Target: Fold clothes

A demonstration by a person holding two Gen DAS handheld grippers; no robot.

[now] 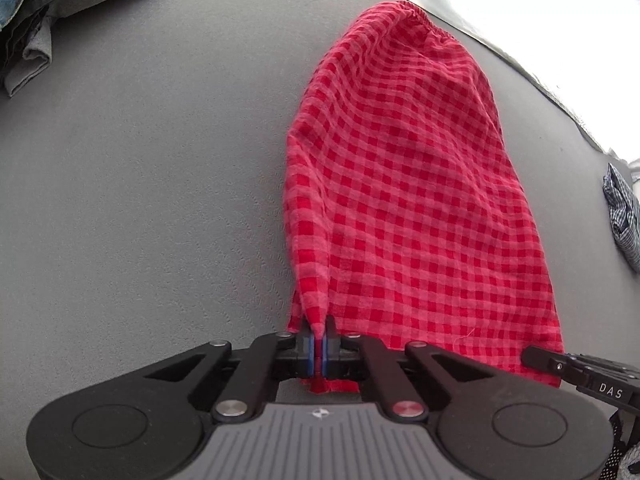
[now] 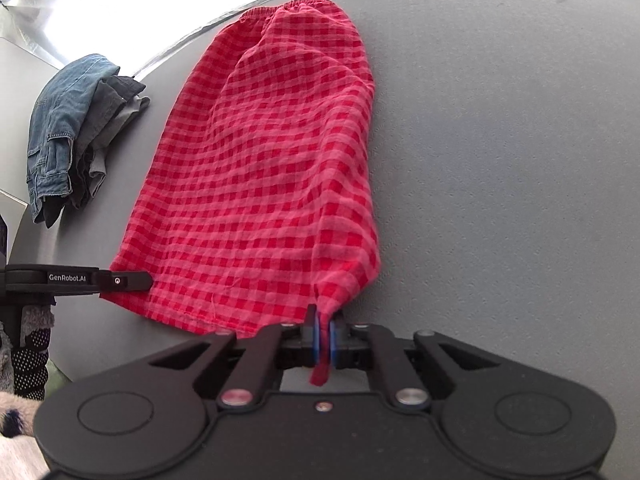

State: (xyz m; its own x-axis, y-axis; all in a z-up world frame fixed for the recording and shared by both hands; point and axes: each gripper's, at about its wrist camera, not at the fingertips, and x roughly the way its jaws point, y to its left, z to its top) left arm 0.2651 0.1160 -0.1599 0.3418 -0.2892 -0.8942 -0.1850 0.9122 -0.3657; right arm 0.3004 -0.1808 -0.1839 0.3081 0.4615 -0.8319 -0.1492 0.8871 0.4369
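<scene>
A red checked garment point(image 1: 416, 184) with an elastic waistband at its far end lies stretched out on the grey table point(image 1: 140, 200). My left gripper point(image 1: 319, 340) is shut on its near left hem corner. My right gripper point(image 2: 324, 334) is shut on the near right hem corner of the same garment point(image 2: 264, 176). The right gripper's finger also shows in the left wrist view point(image 1: 560, 368) at the hem's right end. The left gripper shows in the right wrist view point(image 2: 120, 280) at the hem's left end. Both corners are pinched slightly above the table.
A stack of folded jeans and grey clothes point(image 2: 76, 132) sits at the table's far left, also in the left wrist view point(image 1: 60, 4). A dark checked cloth point(image 1: 624, 220) lies at the right edge. The table's far edge point(image 2: 180, 44) borders a bright floor.
</scene>
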